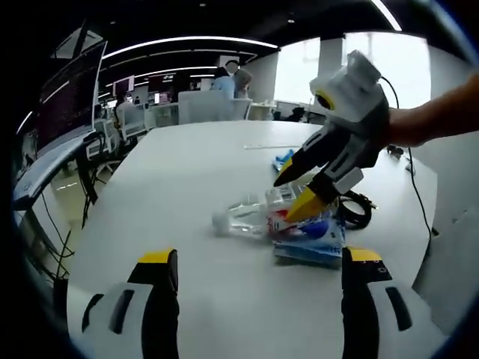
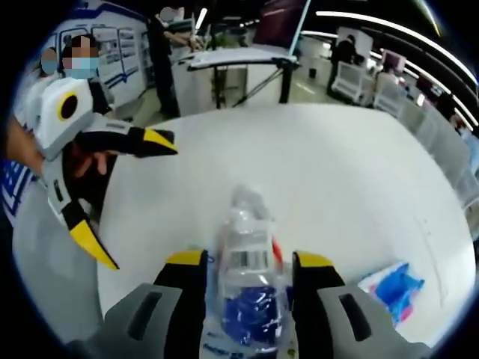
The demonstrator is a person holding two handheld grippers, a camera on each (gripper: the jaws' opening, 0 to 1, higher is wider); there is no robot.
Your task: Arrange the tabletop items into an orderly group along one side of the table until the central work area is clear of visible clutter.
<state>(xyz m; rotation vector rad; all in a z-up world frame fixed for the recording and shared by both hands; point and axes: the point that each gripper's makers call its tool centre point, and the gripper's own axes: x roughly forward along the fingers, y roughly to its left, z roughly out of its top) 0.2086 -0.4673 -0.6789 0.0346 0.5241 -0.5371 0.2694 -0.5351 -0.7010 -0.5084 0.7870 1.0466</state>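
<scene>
Left gripper [image 1: 254, 288] jaws sit nearest in the left gripper view, spread wide over bare table [image 1: 187, 164], nothing between them. It hangs back near the table's near edge, probably to leave the right gripper room.

Right gripper [image 1: 299, 196] is down on the clutter at the right side of the table. In the right gripper view its jaws bracket a clear plastic bottle [image 2: 247, 280] lying on its side. Jaws look close against the bottle's sides; can't tell for sure whether they're clamped or just straddling it.

Bottle lies across a blue-and-white packet [image 1: 310, 243], cap end pointing left toward mid-table. A second blue packet [image 2: 397, 288] lies just beside it, and a black cable coil [image 1: 358, 209] is near the right edge.

My read: bottle is the item in hand; grabbing across its body suits a lift or slide.

Room: left and far parts of the table are open. Right edge is close behind the pile, so little margin there; cable could snag.
</scene>
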